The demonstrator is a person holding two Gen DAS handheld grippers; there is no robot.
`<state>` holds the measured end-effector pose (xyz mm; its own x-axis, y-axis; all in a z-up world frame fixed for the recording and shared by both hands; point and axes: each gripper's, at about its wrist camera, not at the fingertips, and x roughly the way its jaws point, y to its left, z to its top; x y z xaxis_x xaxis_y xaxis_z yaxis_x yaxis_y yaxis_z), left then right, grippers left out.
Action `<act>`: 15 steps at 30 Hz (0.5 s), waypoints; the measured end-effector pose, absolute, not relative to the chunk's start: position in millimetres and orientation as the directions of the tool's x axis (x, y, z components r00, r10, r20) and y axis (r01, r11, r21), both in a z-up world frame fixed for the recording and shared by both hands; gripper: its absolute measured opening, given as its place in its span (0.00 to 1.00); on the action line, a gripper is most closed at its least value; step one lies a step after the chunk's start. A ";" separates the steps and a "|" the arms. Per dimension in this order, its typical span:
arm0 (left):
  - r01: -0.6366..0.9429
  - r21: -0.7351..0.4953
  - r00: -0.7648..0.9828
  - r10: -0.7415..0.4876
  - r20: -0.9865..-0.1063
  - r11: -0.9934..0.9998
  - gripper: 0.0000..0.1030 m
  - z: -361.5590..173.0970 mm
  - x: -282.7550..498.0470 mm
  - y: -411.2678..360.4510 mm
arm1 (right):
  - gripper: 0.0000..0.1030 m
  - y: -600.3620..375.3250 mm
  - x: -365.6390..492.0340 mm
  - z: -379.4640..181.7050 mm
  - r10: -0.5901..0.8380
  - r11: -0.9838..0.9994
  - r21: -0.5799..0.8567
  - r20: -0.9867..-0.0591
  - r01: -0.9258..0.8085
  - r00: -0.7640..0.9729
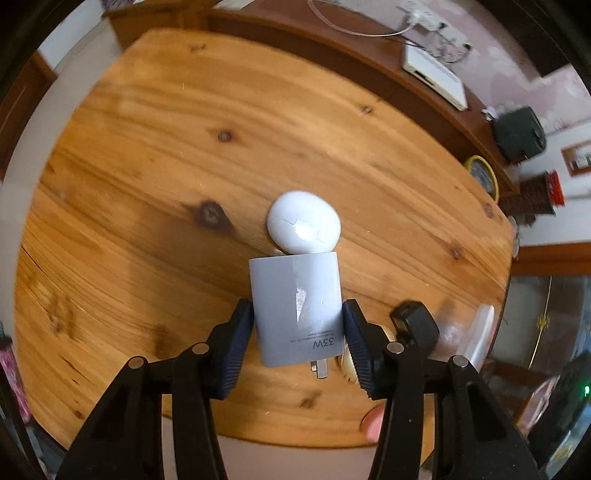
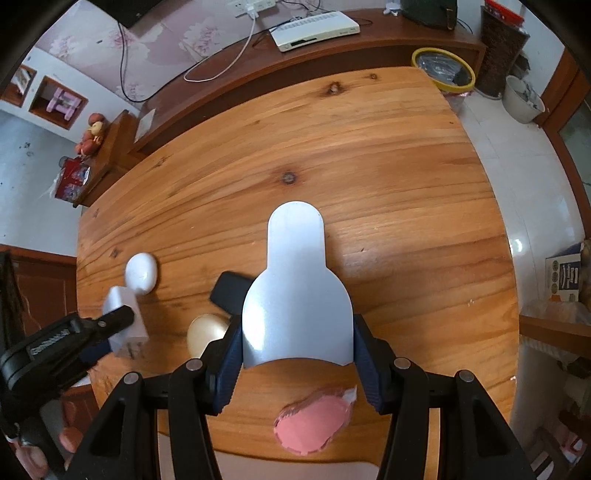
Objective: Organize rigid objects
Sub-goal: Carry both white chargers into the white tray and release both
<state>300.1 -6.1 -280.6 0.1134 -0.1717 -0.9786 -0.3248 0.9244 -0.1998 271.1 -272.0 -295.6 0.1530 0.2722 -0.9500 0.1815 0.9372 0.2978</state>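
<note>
My left gripper (image 1: 297, 314) is shut on a pale grey charger block (image 1: 295, 310) marked 33W, plug prongs toward me, lifted above the wooden table (image 1: 184, 147). Just beyond it a white oval earbud case (image 1: 303, 227) lies on the wood. In the right wrist view, my right gripper (image 2: 297, 325) is shut on the wide base of a silvery bottle-shaped object (image 2: 295, 288), neck pointing away. The left gripper (image 2: 110, 321) with the charger (image 2: 122, 306) shows at the left there, beside the white case (image 2: 141, 273).
A black flat object (image 2: 231, 291) and a gold oval (image 2: 205, 334) lie between the two grippers. A pink oval piece (image 2: 314, 424) sits near the table's front edge. Beyond the table stand a dark cabinet with a white box (image 2: 314, 29) and a yellow-rimmed bin (image 2: 443, 68).
</note>
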 end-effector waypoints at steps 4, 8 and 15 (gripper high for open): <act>-0.270 -0.230 0.131 -0.201 -0.971 0.935 0.51 -253.7 286.0 2.7 | 0.54 -263.7 260.0 -279.9 0.294 0.934 0.321 -0.940 0.159 0.170; -0.202 -0.249 0.142 -0.223 -0.964 0.947 0.51 -228.1 267.8 6.3 | 0.54 -252.5 245.5 -255.4 0.316 0.932 0.343 -0.927 0.115 0.204; -0.033 -0.267 0.163 -0.258 -0.952 0.963 0.51 -179.3 227.7 8.5 | 0.54 -237.5 198.5 -200.5 0.349 0.929 0.370 -0.896 0.028 0.276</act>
